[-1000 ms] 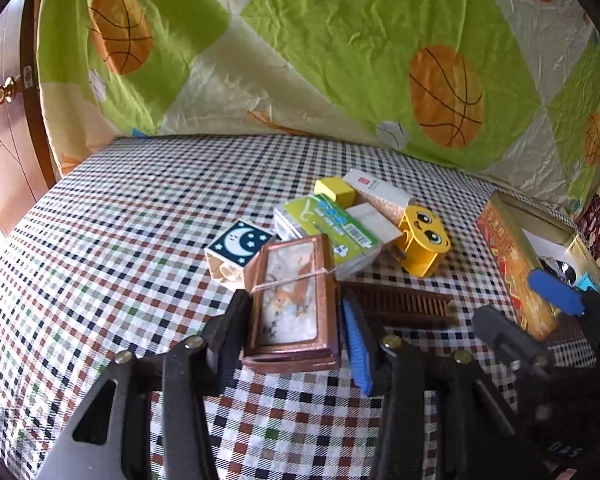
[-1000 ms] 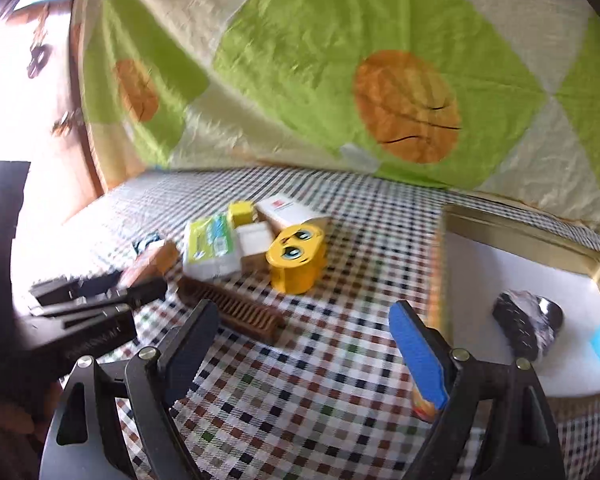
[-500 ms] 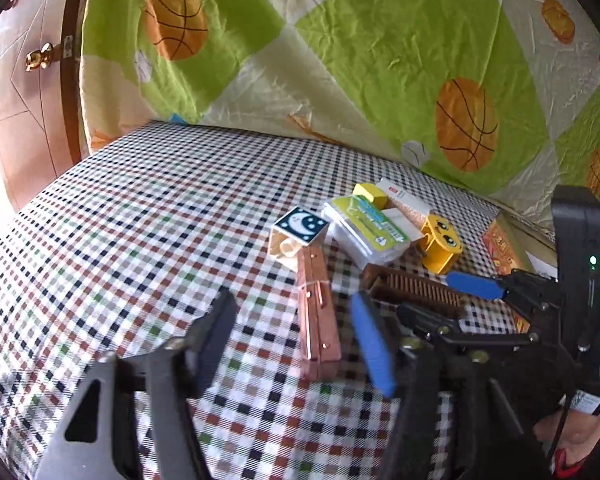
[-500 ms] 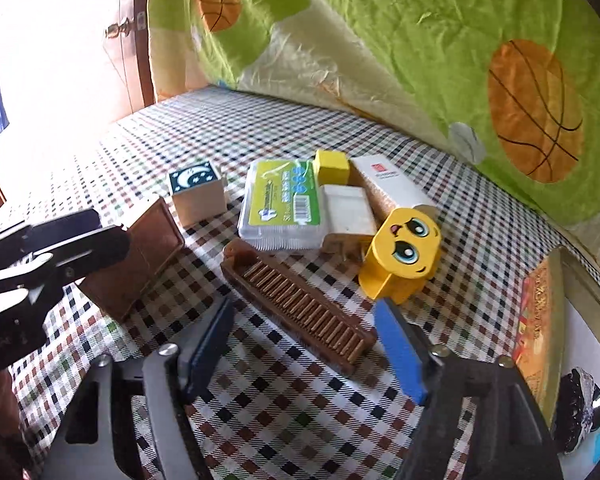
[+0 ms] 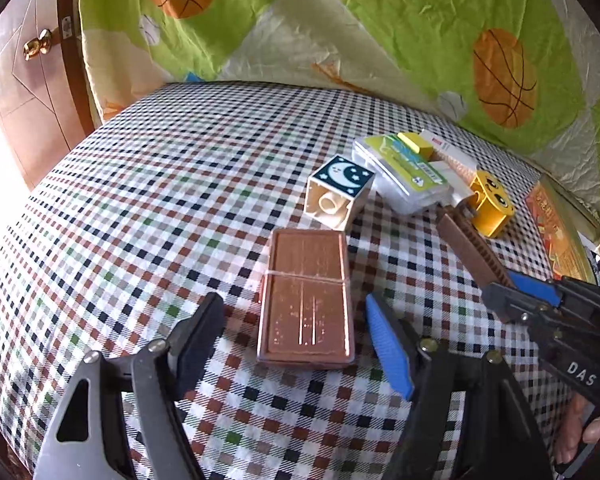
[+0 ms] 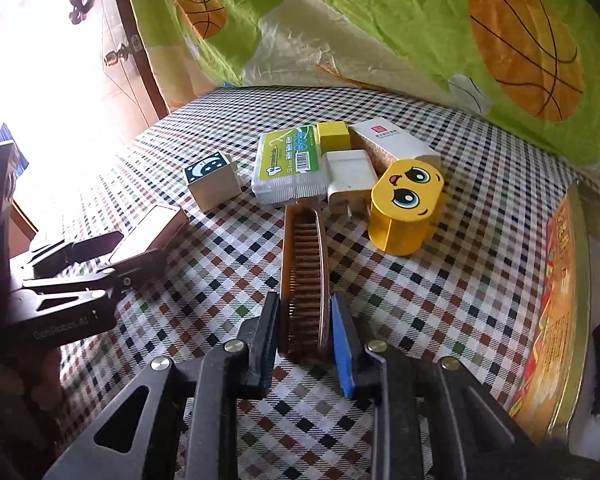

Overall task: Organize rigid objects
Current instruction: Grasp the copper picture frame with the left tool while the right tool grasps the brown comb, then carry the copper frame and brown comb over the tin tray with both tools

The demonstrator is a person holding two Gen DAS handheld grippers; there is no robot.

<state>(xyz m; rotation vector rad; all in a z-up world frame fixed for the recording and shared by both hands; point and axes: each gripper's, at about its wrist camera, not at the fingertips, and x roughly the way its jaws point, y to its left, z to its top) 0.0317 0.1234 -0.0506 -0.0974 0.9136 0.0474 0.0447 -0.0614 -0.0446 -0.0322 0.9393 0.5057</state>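
The right gripper (image 5: 528,300), seen at 4 o'clock in the left wrist view, has the white letters "DAS" on its black body. The left gripper (image 6: 112,256), at 9 o'clock in the right wrist view, has faint grey letters that look like "GenRobot.AI". The green and white pack (image 6: 290,164) near 12 o'clock has a barcode and small print too tiny to read. The white box (image 6: 392,144) has a small red mark with print too tiny to read.
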